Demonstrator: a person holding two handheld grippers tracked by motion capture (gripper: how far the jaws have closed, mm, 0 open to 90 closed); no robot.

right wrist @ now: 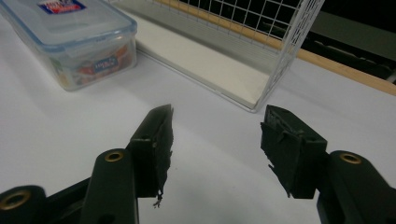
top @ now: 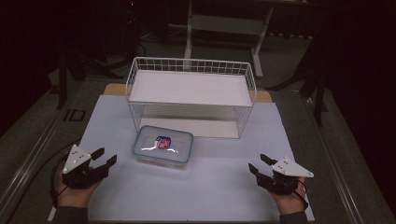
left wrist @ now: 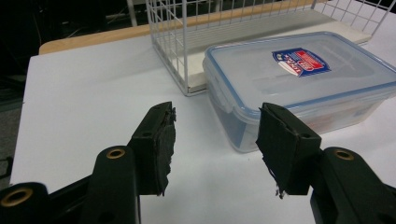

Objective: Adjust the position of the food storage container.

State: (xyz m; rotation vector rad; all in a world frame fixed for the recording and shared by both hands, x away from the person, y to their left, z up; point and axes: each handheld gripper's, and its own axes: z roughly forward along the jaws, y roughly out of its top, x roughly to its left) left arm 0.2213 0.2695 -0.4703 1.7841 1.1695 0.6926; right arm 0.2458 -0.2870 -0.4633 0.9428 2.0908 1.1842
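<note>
High view: lidded plastic box (top: pixel 163 146) lies mid-table between spread, empty left gripper (top: pixel 104 160) and right gripper (top: pixel 259 164), nearer the left; label unreadable

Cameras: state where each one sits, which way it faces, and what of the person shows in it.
High view: above the person's side, facing forward and down on the table; both hands, left tongs and right tongs show.
Left gripper view: rides the left tongs, looking along open jaws at the lidded container.
Right gripper view: rides the right tongs, looking along open jaws toward the wire rack.
Shared: both gripper views show container and rack.
</note>
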